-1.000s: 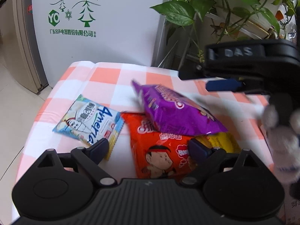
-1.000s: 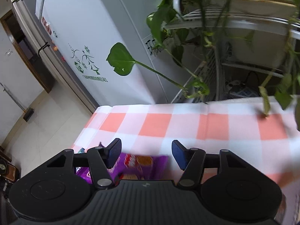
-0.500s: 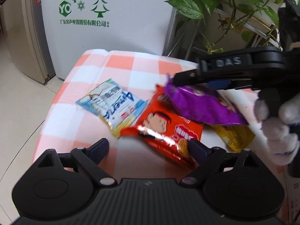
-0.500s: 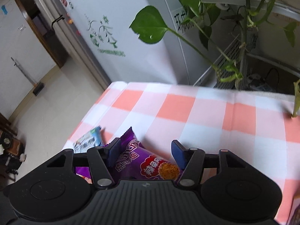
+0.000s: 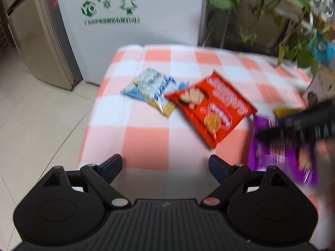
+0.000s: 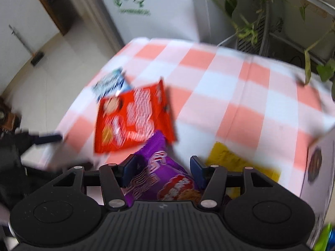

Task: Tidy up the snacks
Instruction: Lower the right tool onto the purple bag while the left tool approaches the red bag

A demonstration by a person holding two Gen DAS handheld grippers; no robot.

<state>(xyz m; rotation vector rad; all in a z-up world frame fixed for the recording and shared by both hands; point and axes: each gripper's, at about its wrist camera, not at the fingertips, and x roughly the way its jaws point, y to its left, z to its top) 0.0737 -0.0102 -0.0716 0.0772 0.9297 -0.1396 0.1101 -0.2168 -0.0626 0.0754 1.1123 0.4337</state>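
A purple snack bag point(image 6: 165, 177) sits between the fingers of my right gripper point(image 6: 162, 167), which is shut on it and holds it above the checked table. The bag also shows at the right of the left wrist view point(image 5: 280, 152), under the right gripper's dark body. A red snack bag point(image 5: 211, 106) lies flat mid-table, also in the right wrist view point(image 6: 129, 119). A blue-white bag point(image 5: 150, 87) lies left of it. A yellow bag point(image 6: 234, 163) lies to the right. My left gripper point(image 5: 165, 165) is open and empty over the table's near edge.
The orange-white checked tablecloth point(image 5: 146, 129) covers the table. A white appliance with green tree print point(image 5: 125, 10) stands behind. Potted plant leaves point(image 6: 251, 4) hang over the far right. A white box point(image 6: 318, 163) stands at the right edge. Tiled floor is left.
My right gripper has carried the purple bag off the red bag, toward the right and nearer. My left gripper has pulled back toward the table's near edge, staying open.
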